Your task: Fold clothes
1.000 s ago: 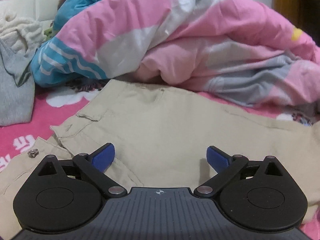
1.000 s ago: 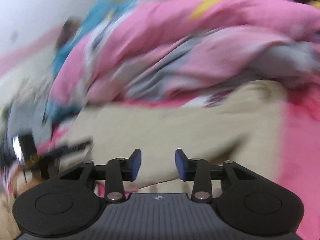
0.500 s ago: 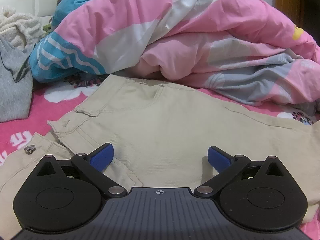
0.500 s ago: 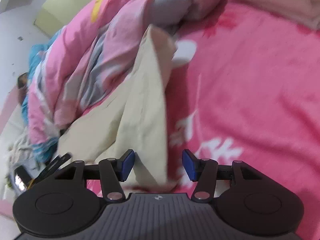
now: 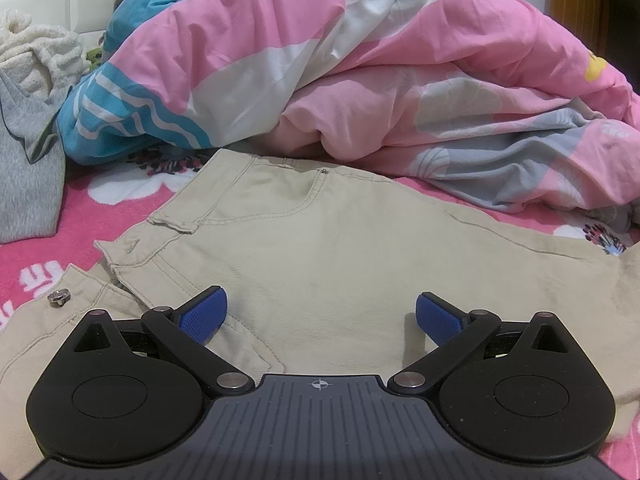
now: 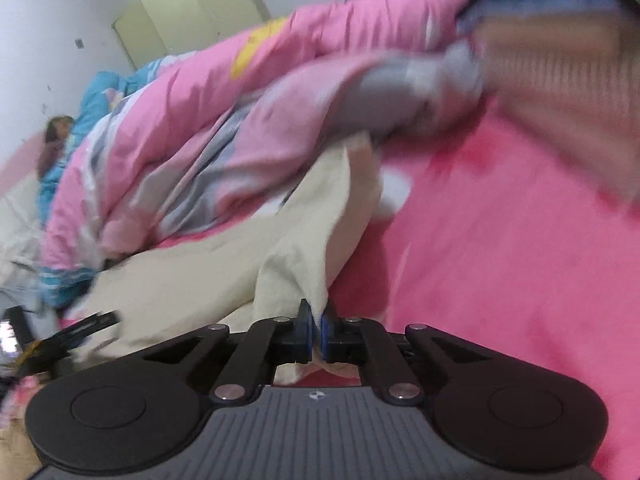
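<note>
Fingers of the left gripper [image 5: 320, 316] stand spread wide, their 2 blue pads [image 5: 204, 314] apart and pinching nothing, hovering low over the beige trousers [image 5: 328, 248]. Those trousers lie flat on the pink bed cover [image 5: 120, 208], filling the gap between the pads and running on toward 12 o'clock, with the waistband and a belt loop at about 10 o'clock and a metal button [image 5: 59, 297] on the flap at 9 o'clock, just beside the left pad's arm. Beyond the trousers, from 11 to 2 o'clock, a pink, white and teal quilt [image 5: 360, 72] is heaped up, touching or nearly touching their far edge. A grey garment [image 5: 28, 176] lies at 9 o'clock, well apart from the fingers, with a cream fleecy cloth [image 5: 36, 52] behind it. In the right wrist view, the right gripper [image 6: 316, 330] has its 2 pads pressed together on a fold of the trousers [image 6: 304, 236], which rises from the pinch toward 12 o'clock and spreads away to 9 o'clock. Pink bed cover [image 6: 480, 260] fills the side from 1 to 4 o'clock, and the quilt [image 6: 248, 120] lies blurred across 10 to 1 o'clock. Part of the left gripper [image 6: 76, 332] shows at 9 o'clock.
</note>
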A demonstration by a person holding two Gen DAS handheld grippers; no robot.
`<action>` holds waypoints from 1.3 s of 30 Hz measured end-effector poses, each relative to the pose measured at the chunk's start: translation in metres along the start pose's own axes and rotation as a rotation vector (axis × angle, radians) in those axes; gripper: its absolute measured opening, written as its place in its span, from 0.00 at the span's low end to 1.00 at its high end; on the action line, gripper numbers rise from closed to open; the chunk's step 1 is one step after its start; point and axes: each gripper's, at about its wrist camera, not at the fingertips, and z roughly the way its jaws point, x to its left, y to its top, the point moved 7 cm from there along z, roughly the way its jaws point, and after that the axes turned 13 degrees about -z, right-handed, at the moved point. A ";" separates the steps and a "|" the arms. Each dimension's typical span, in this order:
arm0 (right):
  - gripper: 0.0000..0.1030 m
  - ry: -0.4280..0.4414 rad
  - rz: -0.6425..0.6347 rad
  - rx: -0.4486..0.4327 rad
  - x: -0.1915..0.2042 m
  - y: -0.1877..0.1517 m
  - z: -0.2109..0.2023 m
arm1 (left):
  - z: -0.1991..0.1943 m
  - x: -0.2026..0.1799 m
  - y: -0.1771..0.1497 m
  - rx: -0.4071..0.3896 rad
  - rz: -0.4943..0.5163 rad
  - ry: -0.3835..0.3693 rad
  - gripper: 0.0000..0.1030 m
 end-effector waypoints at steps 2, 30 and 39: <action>0.03 -0.117 -0.114 -0.023 -0.014 0.022 -0.003 | 0.000 0.000 0.000 0.000 0.000 0.000 0.99; 0.24 -0.724 -0.742 0.325 -0.152 0.058 0.151 | 0.003 -0.001 -0.005 0.010 0.031 0.025 0.99; 0.41 -0.656 -0.575 0.174 -0.125 0.061 0.084 | 0.003 -0.001 -0.004 0.010 0.028 0.023 0.99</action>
